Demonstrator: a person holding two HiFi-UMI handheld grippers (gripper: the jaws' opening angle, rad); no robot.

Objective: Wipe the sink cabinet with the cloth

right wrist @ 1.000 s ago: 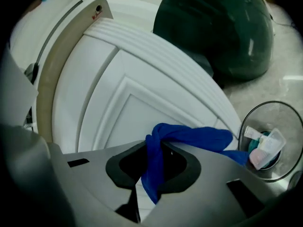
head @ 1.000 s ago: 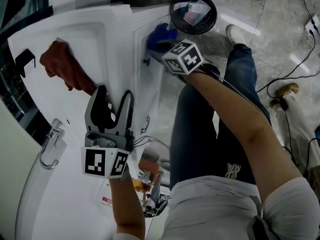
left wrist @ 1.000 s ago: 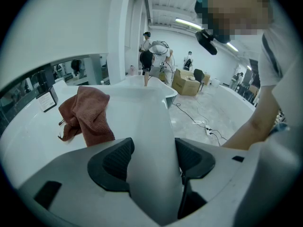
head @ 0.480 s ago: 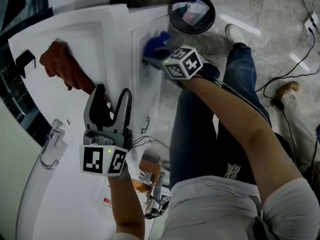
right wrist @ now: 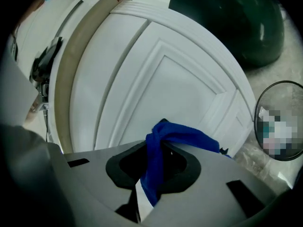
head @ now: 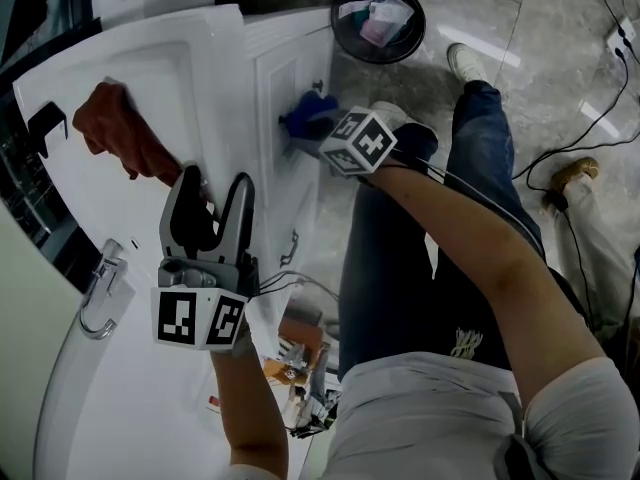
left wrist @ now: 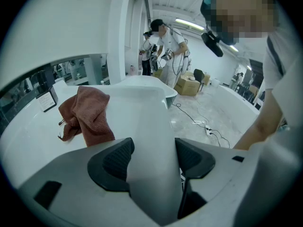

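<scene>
My right gripper (head: 312, 128) is shut on a blue cloth (head: 308, 111) and holds it against the white cabinet door (head: 285, 178) below the sink. In the right gripper view the blue cloth (right wrist: 163, 150) is bunched between the jaws of the gripper (right wrist: 154, 167), in front of the panelled door (right wrist: 156, 84). My left gripper (head: 212, 200) stands open over the countertop edge (head: 225, 88), holding nothing. In the left gripper view its jaws (left wrist: 150, 157) straddle the white counter rim (left wrist: 149, 126).
A brown-red towel (head: 120, 133) lies on the white countertop; it shows in the left gripper view as a crumpled towel (left wrist: 87, 115). A chrome faucet (head: 100, 293) sits at the basin. A black waste bin (head: 378, 18) stands on the floor beyond the cabinet. Cables (head: 590, 128) run across the floor.
My right gripper has slid the blue cloth down and leftward over the cabinet door. The left gripper has barely shifted.
</scene>
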